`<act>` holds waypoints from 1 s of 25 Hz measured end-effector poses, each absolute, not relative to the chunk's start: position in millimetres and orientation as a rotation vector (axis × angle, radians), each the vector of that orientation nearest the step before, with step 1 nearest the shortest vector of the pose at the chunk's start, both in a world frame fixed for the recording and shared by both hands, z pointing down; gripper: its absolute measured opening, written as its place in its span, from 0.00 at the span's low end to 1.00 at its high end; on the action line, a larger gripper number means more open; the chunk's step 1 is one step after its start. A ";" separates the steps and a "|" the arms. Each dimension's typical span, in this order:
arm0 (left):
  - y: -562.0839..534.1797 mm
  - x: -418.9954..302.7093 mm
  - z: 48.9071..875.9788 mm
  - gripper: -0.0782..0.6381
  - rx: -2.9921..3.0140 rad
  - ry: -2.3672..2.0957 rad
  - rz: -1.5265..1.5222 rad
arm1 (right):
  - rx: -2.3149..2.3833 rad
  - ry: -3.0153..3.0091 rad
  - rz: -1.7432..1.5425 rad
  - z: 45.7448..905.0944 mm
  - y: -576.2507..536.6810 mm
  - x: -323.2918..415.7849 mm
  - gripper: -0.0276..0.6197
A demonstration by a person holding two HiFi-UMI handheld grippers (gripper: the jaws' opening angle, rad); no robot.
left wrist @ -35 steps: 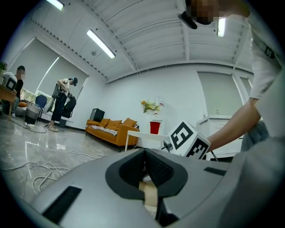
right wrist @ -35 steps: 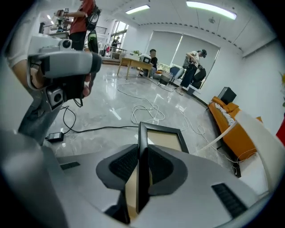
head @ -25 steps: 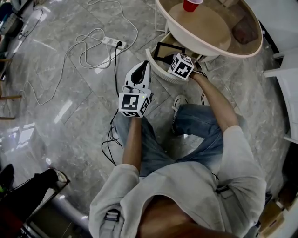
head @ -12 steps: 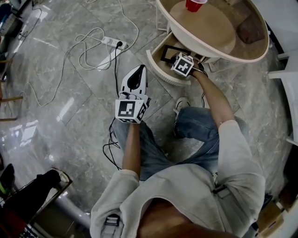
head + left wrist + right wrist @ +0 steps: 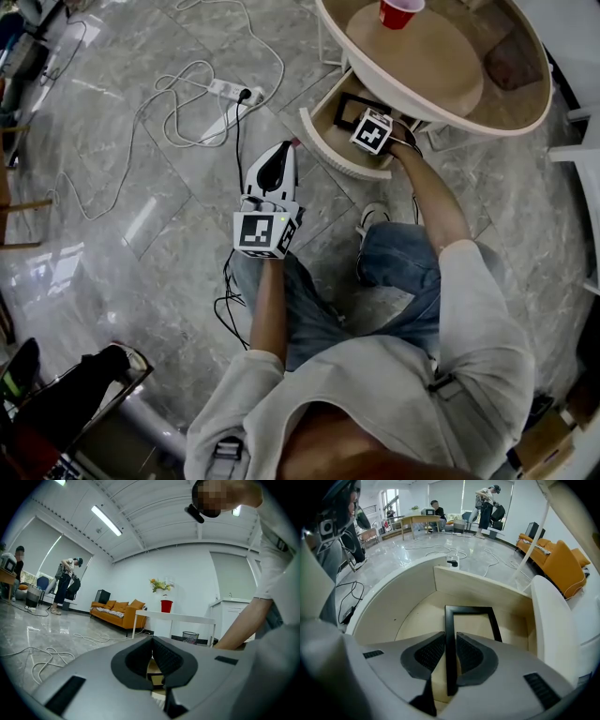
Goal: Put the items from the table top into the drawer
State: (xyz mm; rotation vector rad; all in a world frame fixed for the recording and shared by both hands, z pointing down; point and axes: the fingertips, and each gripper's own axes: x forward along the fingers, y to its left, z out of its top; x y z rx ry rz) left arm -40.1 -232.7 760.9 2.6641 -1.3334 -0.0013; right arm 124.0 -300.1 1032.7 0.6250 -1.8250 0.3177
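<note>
A round wooden table has its curved drawer pulled out. A black picture frame lies in the drawer. My right gripper reaches steeply down into it. In the right gripper view one side bar of the black frame runs between the right gripper's pads. The jaws are opening, and a thin gap shows beside the bar. A red cup stands on the table top. My left gripper hovers level over the floor left of the drawer, shut and empty, its pads meeting in the left gripper view.
A power strip and loose cables lie on the marble floor to the left. The person's knees and a shoe are just below the drawer. White furniture stands at the right. An orange sofa and people are far off.
My right gripper has sunk deeper into the drawer with the black frame. The left gripper has stayed beside the drawer, a little lower.
</note>
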 end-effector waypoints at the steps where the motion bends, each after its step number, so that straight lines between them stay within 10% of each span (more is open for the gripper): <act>1: -232.9 -40.3 761.3 0.13 2.664 -1.332 0.000 | 0.621 -1.824 0.319 1034.1 -299.8 124.0 0.20; 7: -233.3 -42.0 761.9 0.13 2.666 -1.327 -0.004 | 0.623 -1.849 0.320 1025.6 -298.3 119.5 0.27; 25: -197.2 -32.6 721.0 0.13 2.712 -1.250 -0.154 | 0.700 -2.274 -0.178 813.4 -285.4 -16.2 0.08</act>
